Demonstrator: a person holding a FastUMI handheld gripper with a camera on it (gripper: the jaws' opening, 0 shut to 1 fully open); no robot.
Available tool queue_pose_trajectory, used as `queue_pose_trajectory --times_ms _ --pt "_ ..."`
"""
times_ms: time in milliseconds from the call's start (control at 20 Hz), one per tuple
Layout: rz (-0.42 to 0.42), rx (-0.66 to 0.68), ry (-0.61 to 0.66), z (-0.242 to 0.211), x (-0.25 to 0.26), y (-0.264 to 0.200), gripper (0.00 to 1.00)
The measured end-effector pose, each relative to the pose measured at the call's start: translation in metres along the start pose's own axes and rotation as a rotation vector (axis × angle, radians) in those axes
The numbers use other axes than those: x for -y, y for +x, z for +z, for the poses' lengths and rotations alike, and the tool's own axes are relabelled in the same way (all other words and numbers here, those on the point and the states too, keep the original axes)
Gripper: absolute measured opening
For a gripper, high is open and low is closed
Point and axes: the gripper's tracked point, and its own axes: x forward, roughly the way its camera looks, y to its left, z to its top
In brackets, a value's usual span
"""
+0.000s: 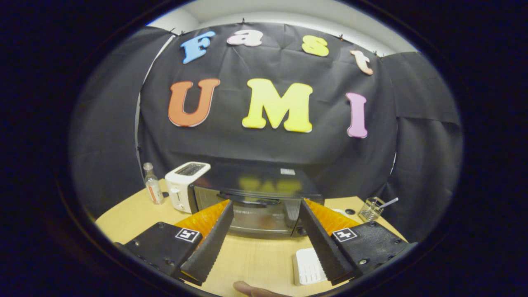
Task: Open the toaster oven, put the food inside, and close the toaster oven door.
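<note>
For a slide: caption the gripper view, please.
Open gripper faces the closed toaster oven on the table, fingers flanking its door handle.

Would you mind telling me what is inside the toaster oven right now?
The toaster oven door is closed, and its dark glass reflects, so the inside cannot be made out. The open tongs sit just before its handle, gripping nothing.

A white two-slot pop-up toaster (183,186) stands toward the far left edge of the light wooden table (251,258), a small clear glass bottle (152,184) just beside it. A wire mesh holder (371,209) sits near the far right edge.
</note>
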Motion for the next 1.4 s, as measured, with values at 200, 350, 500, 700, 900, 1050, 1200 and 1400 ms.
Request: queue_pose_trajectory --times_ms 200,350,500,700,900,1050,1200,1400 --pt "-0.008 0.119 0.047 0.061 0.022 -0.076 1.0" --pt "-0.006 0.186 0.05 0.091 0.031 -0.128 1.0" --pt "0.012 0.212 0.01 0.098 0.033 -0.171 1.0" --pt "0.027 0.237 0.016 0.09 0.036 -0.226 1.0" --pt "0.032 0.263 0.045 0.066 0.039 -0.268 1.0" --pt "0.059 0.284 0.008 0.063 0.026 -0.29 1.0" --pt "0.057 0.319 -0.02 0.071 0.026 -0.303 1.0" --pt "0.066 0.324 -0.03 0.068 0.029 -0.31 1.0"
